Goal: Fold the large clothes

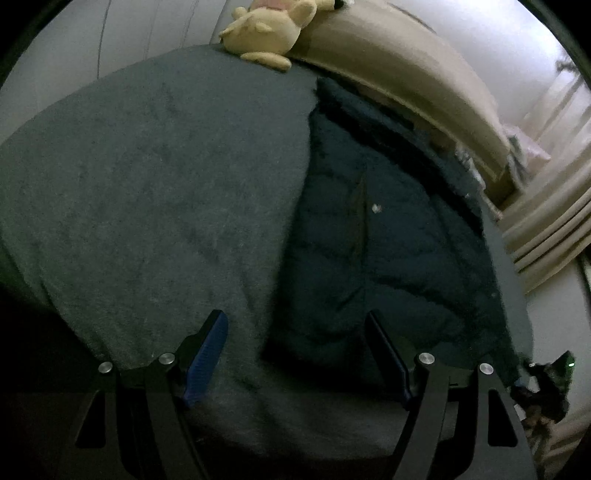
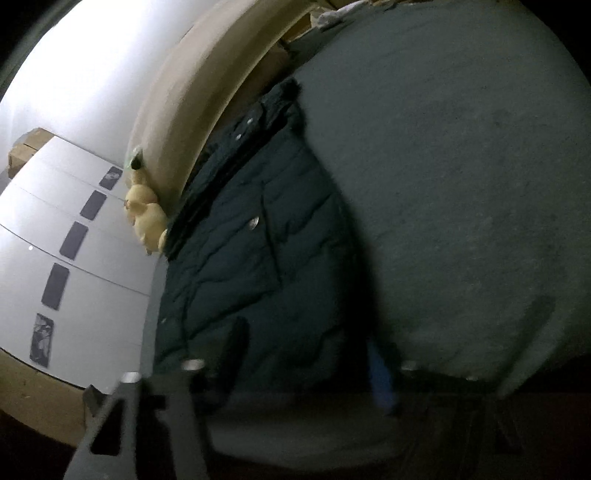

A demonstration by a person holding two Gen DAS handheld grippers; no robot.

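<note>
A dark navy puffer jacket (image 1: 388, 240) lies folded lengthwise on a grey bed cover (image 1: 147, 184), near the beige headboard side. My left gripper (image 1: 295, 321) is open and empty, hovering above the jacket's near end, its right finger over the jacket and its left finger over the cover. In the right wrist view the jacket (image 2: 251, 240) lies along the bed's edge on the grey cover (image 2: 461, 184). My right gripper (image 2: 303, 339) is open and empty just above the jacket's near end; the view is blurred.
A yellow plush toy (image 1: 266, 29) sits at the far edge of the bed by the beige headboard (image 1: 406, 70); it also shows in the right wrist view (image 2: 146, 218). Curtains (image 1: 554, 221) hang at right. White drawers with dark handles (image 2: 74, 236) stand beside the bed.
</note>
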